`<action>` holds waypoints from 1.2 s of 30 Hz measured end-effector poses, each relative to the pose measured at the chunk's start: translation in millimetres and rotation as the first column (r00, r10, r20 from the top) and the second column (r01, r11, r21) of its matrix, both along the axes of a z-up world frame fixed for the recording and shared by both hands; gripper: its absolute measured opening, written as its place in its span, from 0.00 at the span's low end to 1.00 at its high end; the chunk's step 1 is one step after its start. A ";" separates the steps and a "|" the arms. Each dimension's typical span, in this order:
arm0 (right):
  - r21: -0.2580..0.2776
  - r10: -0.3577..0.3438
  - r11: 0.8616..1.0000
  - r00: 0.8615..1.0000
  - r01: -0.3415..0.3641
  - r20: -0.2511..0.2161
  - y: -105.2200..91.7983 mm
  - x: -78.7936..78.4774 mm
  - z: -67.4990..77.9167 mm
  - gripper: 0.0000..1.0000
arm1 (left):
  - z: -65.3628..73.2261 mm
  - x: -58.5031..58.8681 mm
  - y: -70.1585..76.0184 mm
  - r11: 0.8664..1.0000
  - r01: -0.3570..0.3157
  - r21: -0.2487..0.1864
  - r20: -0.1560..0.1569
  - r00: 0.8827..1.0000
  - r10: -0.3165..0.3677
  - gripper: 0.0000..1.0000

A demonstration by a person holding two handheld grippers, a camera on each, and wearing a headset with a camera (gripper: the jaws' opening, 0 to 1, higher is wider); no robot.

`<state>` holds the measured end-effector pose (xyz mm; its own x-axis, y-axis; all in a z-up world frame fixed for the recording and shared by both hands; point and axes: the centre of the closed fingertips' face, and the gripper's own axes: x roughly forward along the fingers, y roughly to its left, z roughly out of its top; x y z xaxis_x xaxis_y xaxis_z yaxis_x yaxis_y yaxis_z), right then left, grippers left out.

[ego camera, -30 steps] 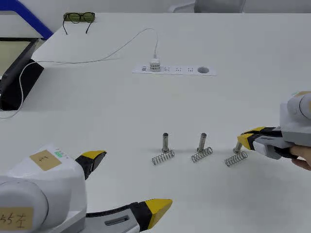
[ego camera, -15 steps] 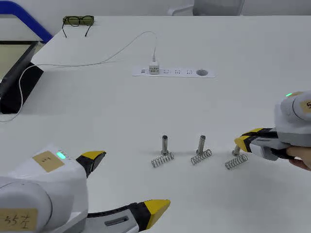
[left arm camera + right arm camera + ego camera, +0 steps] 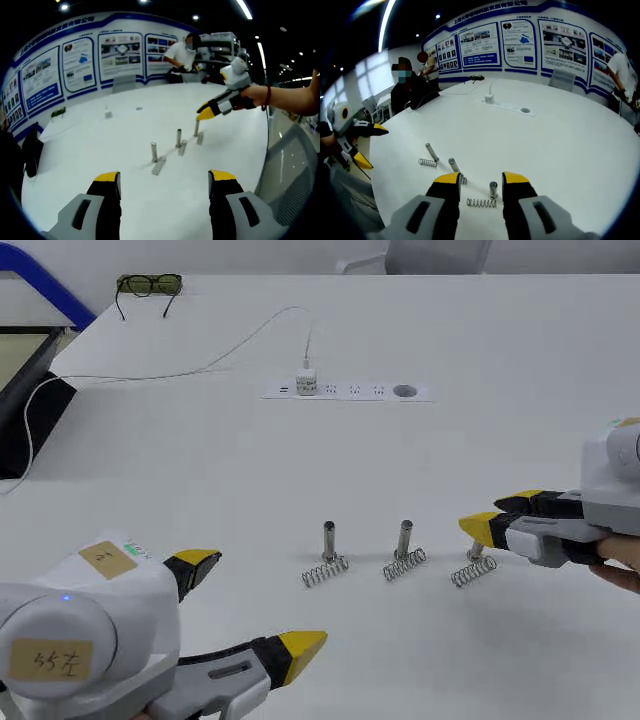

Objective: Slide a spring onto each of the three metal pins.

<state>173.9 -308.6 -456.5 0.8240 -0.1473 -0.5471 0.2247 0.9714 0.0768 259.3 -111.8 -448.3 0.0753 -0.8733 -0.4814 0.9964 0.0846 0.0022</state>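
Three short metal pins stand in a row on the white table: left pin (image 3: 329, 537), middle pin (image 3: 404, 537), right pin (image 3: 476, 550). A loose spring lies in front of each: left spring (image 3: 325, 571), middle spring (image 3: 404, 564), right spring (image 3: 473, 571). My right gripper (image 3: 497, 515) is open, its yellow tips reaching over the right pin. In the right gripper view that pin (image 3: 493, 190) stands between the jaws of the right gripper (image 3: 482, 179), with its spring (image 3: 481, 202) just before it. My left gripper (image 3: 250, 605) is open and holds nothing, well short of the row.
A white power strip (image 3: 345, 391) with a plugged-in cable lies beyond the pins. Glasses (image 3: 147, 284) rest at the far left, and a dark screen (image 3: 25, 410) stands at the left edge. People sit at the far table edge (image 3: 405, 82).
My right gripper has slid a little to the left, so its tips now reach over the right pin. The left gripper stays where it was; the head camera has shifted.
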 end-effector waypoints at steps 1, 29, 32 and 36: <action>0.000 0.003 1.000 1.000 -0.003 0.006 1.5 -1.1 1.8 0.36 | -2.3 2.4 -1.7 1.000 0.002 0.004 0.006 1.000 -0.002 0.71; 0.056 0.169 0.983 0.977 -0.177 0.128 60.4 -10.8 5.7 0.55 | -56.7 24.1 -48.0 0.990 0.121 0.070 0.057 0.991 -0.125 0.46; 0.068 0.179 0.979 0.974 -0.190 0.141 65.0 -11.0 4.8 0.59 | -60.8 26.7 -53.5 0.990 0.121 0.071 0.043 0.991 -0.124 0.42; 0.081 0.186 0.976 0.969 -0.201 0.166 69.9 -11.6 6.0 0.63 | -66.9 22.9 -59.0 0.984 0.159 0.085 0.024 0.987 -0.162 0.39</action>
<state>162.3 -238.8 -450.6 0.9081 0.0701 -0.4129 0.0111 0.9815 0.1910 282.2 -170.8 -515.2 -0.0465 -0.8324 -0.5522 0.9964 -0.0781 0.0338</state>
